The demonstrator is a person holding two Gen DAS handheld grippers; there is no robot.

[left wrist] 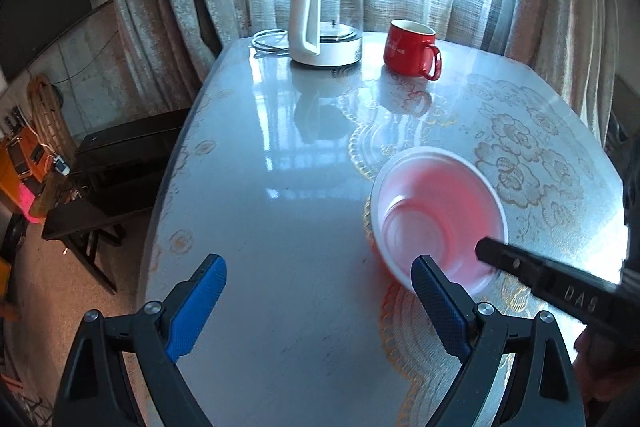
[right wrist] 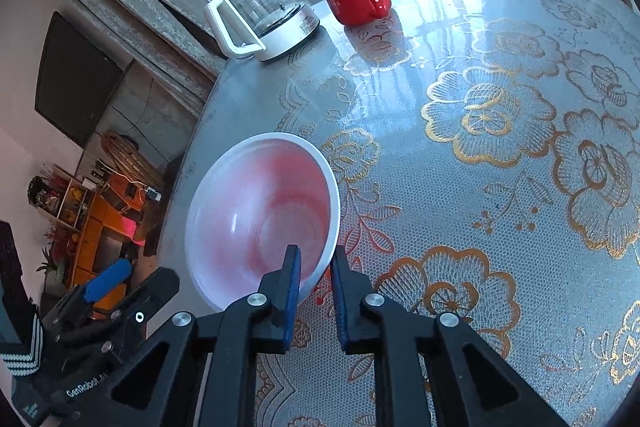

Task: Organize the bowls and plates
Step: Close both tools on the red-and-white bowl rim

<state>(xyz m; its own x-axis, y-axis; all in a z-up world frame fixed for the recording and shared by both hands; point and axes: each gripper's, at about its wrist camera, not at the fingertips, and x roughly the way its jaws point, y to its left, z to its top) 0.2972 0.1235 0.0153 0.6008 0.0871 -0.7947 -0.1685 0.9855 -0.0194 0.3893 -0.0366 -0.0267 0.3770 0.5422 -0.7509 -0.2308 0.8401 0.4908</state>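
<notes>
A bowl [right wrist: 260,215], white inside with a red outside, is tilted over the glossy table; it also shows in the left wrist view [left wrist: 438,215]. My right gripper [right wrist: 316,259] is shut on the bowl's near rim, one finger inside and one outside. In the left wrist view one of its black fingers [left wrist: 520,263] reaches over the rim from the right. My left gripper [left wrist: 318,287] is open and empty, just left of the bowl, above the table; it shows at the lower left of the right wrist view [right wrist: 112,279].
A white and glass electric kettle [left wrist: 324,23] and a red mug [left wrist: 412,49] stand at the table's far end by the curtains. A gold floral lace cloth [right wrist: 500,131] covers the table's right part. A dark bench [left wrist: 108,187] stands left of the table.
</notes>
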